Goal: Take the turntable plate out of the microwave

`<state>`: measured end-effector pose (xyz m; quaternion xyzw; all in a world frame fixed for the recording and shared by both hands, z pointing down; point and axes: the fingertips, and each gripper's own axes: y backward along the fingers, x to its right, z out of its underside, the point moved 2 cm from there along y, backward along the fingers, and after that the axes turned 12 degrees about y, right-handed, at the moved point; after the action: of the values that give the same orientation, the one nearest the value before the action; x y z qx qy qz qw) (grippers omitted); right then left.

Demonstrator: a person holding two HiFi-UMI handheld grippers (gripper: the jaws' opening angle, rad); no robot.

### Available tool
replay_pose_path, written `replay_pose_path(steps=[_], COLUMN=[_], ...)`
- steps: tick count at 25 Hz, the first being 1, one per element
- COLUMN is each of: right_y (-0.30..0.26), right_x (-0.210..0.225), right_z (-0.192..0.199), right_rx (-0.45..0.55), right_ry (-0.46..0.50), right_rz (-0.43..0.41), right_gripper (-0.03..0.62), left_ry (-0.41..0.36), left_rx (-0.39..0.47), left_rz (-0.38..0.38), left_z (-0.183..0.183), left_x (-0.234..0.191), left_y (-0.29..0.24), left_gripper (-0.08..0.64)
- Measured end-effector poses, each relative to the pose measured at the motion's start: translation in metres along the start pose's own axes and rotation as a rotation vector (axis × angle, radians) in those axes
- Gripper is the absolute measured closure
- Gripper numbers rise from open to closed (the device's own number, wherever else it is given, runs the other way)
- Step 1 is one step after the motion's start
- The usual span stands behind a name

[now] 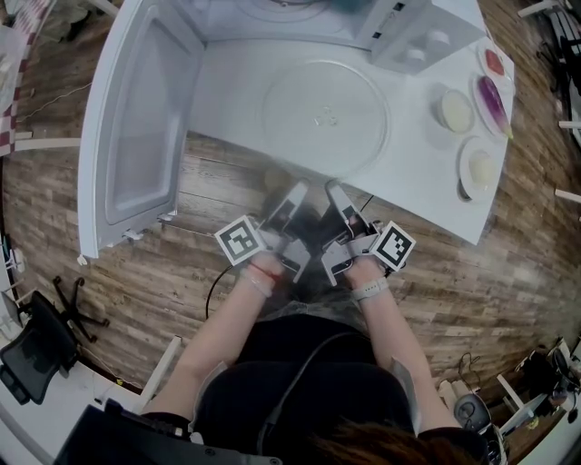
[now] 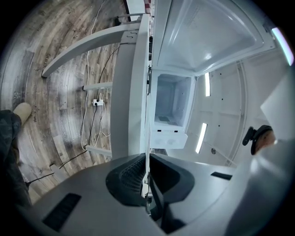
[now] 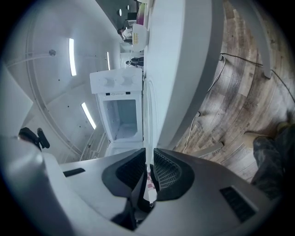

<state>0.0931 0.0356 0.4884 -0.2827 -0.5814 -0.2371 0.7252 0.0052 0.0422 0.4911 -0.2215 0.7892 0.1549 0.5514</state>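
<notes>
From the head view, closest in is the person's dark-clothed torso, both forearms reaching forward and side by side. The left gripper [image 1: 292, 198] and right gripper [image 1: 338, 195] each carry a black-and-white marker cube, and their tips meet the near rim of the round clear glass turntable plate [image 1: 327, 113]. The plate lies flat over the white table [image 1: 427, 195], straight ahead of both grippers. Its disc reaches away from them toward the white microwave [image 1: 281, 9], whose wide door [image 1: 136, 127] hangs open on the left. Some small round dishes [image 1: 456, 111] sit well off to the right. In the left gripper view the gripper is rolled onto its side, so the plate [image 2: 148, 152] appears as a thin upright line. The left gripper [image 2: 146, 179] is pinching that rim between its ribbed pads, and the microwave [image 2: 171, 106] stands beyond with its cavity bare. The right gripper view mirrors this: the right gripper [image 3: 148, 177] is clamped on the same glass edge [image 3: 148, 124], facing the emptied microwave [image 3: 117, 108]. Neither hand is nearer, and all the plate's weight hangs out ahead of them. I'd judge the removal nearly done, and setting it down calls for keeping it level. I cannot tell whether it already touches the tabletop.
</notes>
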Motion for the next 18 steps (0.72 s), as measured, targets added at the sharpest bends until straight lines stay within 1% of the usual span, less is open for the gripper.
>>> replay_pose_path(steps=[5,13,18], right_y=[0.0036,0.0077,0.0095], right_x=[0.0029,0.0059,0.0075], right_z=[0.0047,0.0061,0.0056], right_rx=[-0.004,-0.016,-0.016], right_ry=[-0.011,0.003,0.002], right_rz=[0.002,0.010,0.011], right_gripper=[0.541,0.541,0.541], left_ry=[0.004,0.010,0.039], left_rx=[0.014,0.025,0.033], left_rz=[0.014,0.024,0.052], left_z=[-0.0074,-0.0071,-0.0061], left_x=[0.0023,0.0024,0.0040], left_y=[-0.0052,-0.0099,-0.0071], left_gripper=[0.526,0.526,0.526])
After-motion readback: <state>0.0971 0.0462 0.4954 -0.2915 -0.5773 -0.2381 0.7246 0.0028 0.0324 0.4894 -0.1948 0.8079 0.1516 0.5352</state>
